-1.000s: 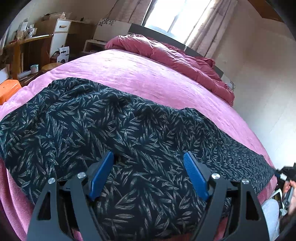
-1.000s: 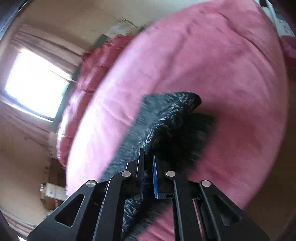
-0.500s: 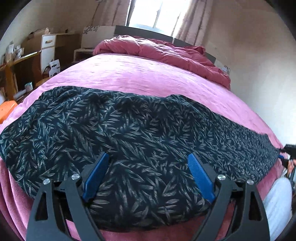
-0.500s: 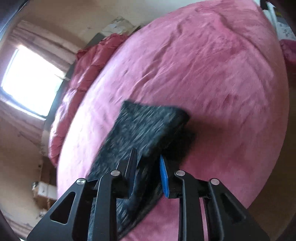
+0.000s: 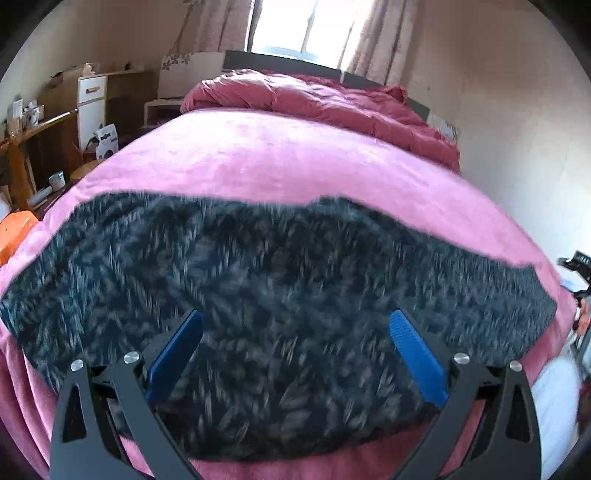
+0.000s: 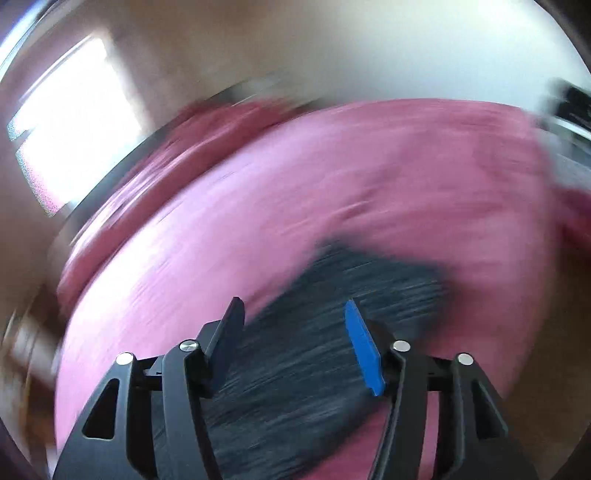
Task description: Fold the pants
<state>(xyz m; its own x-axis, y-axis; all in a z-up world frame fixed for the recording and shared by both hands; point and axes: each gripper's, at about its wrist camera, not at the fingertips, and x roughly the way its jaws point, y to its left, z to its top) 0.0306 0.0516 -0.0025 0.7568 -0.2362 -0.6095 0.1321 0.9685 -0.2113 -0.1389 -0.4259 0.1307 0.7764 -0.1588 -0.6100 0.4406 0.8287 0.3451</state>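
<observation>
The pants [image 5: 280, 295] are lying across the near part of the bed [image 5: 288, 162], a long dark patterned band running from the left edge to the right edge on the pink cover; the left gripper [image 5: 295, 343] is hanging just above their near middle, its jaws spreading wider with no cloth pinched between them; the blue pads [image 5: 417, 354] are standing clear of the fabric. Only the left wrist view is giving the whole garment, along with a bunched red quilt [image 5: 332, 103] at the far end, a bright window [image 5: 299, 26] behind it, and a white cabinet [image 5: 92, 107] and a wooden desk [image 5: 37, 129] far left; the right gripper is sitting too blurred at that view's right edge to read. The right wrist view, heavily smeared, is showing just one end of the pants [image 6: 332, 332] lying on the cover; the right gripper [image 6: 295, 325] is over that end, its jaws opening, the cloth below them and not gripped.
</observation>
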